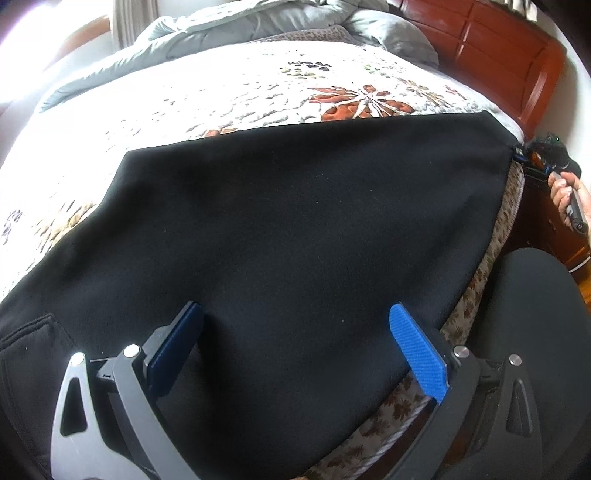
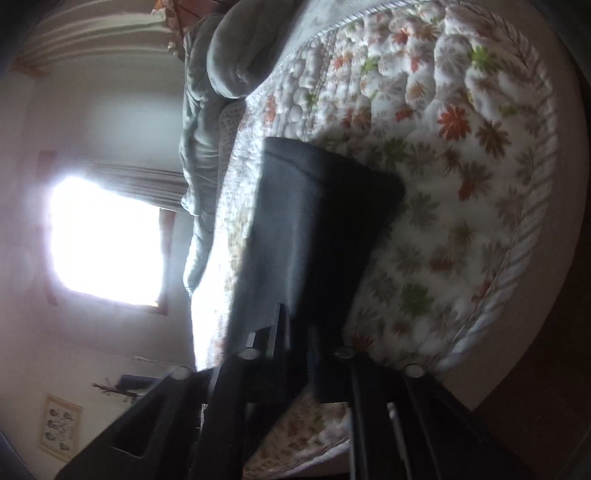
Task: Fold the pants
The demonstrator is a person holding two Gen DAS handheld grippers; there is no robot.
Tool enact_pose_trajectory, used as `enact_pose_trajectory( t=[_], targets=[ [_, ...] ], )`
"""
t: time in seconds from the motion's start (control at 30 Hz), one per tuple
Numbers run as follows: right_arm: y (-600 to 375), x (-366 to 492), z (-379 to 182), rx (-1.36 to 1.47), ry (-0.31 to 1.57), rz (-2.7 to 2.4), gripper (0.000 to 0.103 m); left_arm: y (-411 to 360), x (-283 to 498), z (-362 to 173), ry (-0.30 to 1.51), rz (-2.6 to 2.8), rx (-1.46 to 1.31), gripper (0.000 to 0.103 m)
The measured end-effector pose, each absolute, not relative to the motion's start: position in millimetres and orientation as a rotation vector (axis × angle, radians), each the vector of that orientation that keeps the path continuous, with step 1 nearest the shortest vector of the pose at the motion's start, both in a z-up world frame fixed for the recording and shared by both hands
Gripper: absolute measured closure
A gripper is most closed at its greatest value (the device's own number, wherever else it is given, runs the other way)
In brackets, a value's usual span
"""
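Black pants [image 1: 295, 221] lie spread flat on the floral quilted bed [image 1: 229, 92]. My left gripper [image 1: 295, 339] is open just above the near part of the fabric, its blue pads [image 1: 417, 350] wide apart with nothing between them. My right gripper [image 1: 519, 153] shows at the far right of the left wrist view, pinching the pants' corner at the bed edge. In the right wrist view, rolled sideways, its fingers [image 2: 299, 339] are closed on the edge of the pants [image 2: 317, 221], which stretch away over the bed [image 2: 461, 147].
A grey duvet [image 1: 229, 26] is bunched at the far side of the bed. A red-brown wooden headboard [image 1: 498, 59] stands at the right. The person's black-clad leg [image 1: 535, 332] is at the lower right. A bright window [image 2: 107, 240] shows in the right wrist view.
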State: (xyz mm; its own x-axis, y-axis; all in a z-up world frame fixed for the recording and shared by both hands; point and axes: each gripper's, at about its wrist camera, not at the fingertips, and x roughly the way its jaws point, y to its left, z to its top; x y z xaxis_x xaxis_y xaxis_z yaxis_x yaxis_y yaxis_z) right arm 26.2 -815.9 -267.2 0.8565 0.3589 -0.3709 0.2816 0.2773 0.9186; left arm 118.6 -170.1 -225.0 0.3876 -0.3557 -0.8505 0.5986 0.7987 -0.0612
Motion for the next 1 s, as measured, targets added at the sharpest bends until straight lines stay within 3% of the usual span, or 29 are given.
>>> enact_pose_trajectory(
  t=[0.03,0.07,0.37,0.63,0.73,0.83,1.0],
  targets=[
    [-808,26,-263,1.305,0.581,0.077,0.058,-170,118,-224,1.005,-0.618,0.273,0.003],
    [-795,26,-261,1.302,0.591,0.113,0.054,-169,118,-223,1.006,-0.618,0.271,0.003],
    [-659,33,-267,1.307,0.768,0.352,0.054,-172,100,-207,0.963,-0.679,0.225,0.003],
    [-633,36,-273,1.354,0.785,0.363,0.056,-174,105,-204,0.955,-0.683,0.203,0.003],
    [-630,41,-270,1.350,0.786,0.361,0.068,-176,106,-204,0.949,-0.688,0.197,0.003],
    [-627,43,-276,1.348,0.798,0.324,0.098,-178,107,-211,0.969,-0.685,0.210,0.003],
    [-623,27,-275,1.348,0.786,0.269,0.099,-174,106,-216,0.988,-0.678,0.210,0.003]
  ],
)
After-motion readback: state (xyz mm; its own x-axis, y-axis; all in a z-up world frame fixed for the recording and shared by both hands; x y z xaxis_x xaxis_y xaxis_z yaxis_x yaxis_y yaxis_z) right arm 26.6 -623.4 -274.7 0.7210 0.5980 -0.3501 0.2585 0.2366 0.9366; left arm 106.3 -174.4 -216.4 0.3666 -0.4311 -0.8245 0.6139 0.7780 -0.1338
